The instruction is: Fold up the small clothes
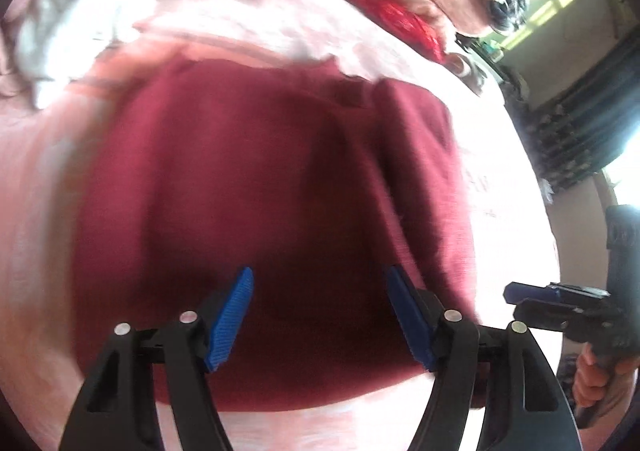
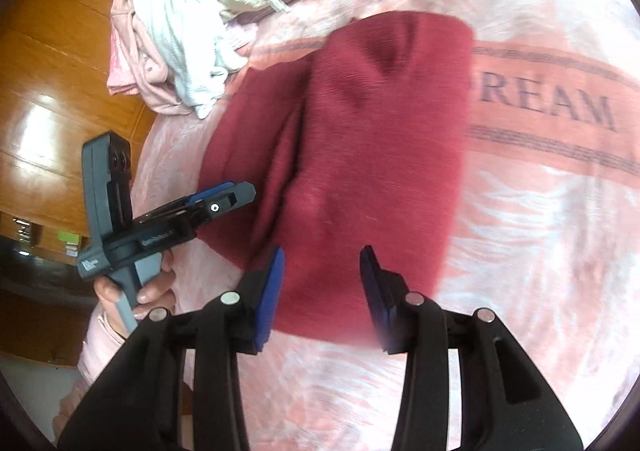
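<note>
A bed with a pink blanket (image 2: 540,211) printed "REAM" carries a folded maroon knit garment (image 2: 360,155); a white-and-pink clothes heap (image 2: 188,51) lies at its edge, perhaps overhanging.

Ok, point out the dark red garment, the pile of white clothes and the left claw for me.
dark red garment (image 2: 360,155): right wrist view, middle of the folded cloth.
pile of white clothes (image 2: 192,11): right wrist view, on the white ribbed piece.
left claw (image 1: 320,319): left wrist view, midway between its blue tips.

My maroon knit garment (image 2: 360,155) lay on a pink blanket (image 2: 540,251) with dark "REAM" lettering; my grippers' pads (image 2: 272,295) were blue, white clothes (image 2: 192,11) beside.
</note>
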A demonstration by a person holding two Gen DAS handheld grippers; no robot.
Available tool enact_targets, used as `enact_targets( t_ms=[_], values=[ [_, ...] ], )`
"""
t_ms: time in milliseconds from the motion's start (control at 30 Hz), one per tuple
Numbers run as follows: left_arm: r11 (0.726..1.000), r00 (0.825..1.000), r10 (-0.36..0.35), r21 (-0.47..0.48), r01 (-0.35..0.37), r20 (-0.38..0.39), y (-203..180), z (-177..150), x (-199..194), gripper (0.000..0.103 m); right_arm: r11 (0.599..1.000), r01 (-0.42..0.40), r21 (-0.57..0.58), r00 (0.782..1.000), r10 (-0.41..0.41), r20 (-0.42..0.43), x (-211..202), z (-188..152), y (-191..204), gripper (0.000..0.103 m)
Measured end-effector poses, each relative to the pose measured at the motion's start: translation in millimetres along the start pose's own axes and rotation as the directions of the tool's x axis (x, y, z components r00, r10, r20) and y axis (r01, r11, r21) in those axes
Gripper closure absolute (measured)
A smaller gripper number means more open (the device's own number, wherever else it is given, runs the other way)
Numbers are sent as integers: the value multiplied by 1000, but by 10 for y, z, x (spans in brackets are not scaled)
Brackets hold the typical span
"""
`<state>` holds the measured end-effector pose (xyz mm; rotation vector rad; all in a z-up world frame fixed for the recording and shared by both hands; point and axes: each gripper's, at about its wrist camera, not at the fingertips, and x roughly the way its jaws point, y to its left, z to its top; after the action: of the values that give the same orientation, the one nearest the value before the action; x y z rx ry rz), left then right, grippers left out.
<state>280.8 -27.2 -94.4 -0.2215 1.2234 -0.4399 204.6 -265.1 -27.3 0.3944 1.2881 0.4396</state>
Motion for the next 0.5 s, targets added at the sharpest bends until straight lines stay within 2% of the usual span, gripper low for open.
enact_targets(
  t_ms=[167, 300, 500],
  values=[
    [999, 998, -52, -6, 52, -19, -255, 57, 141, 30, 1000, 12, 22, 1000, -13, 22, -36, -97, -286, 63],
    [1000, 1000, 18, 11, -17, -23, -361, 84, 224, 26, 1000, 8, 28, 1000, -8, 19, -44, -179, -460, 63],
    [998, 997, -60, -33, 58, -46, -433, 117, 342, 26, 1000, 8, 18, 1000, -8, 11, -42, -250, -557, 63]
  ],
)
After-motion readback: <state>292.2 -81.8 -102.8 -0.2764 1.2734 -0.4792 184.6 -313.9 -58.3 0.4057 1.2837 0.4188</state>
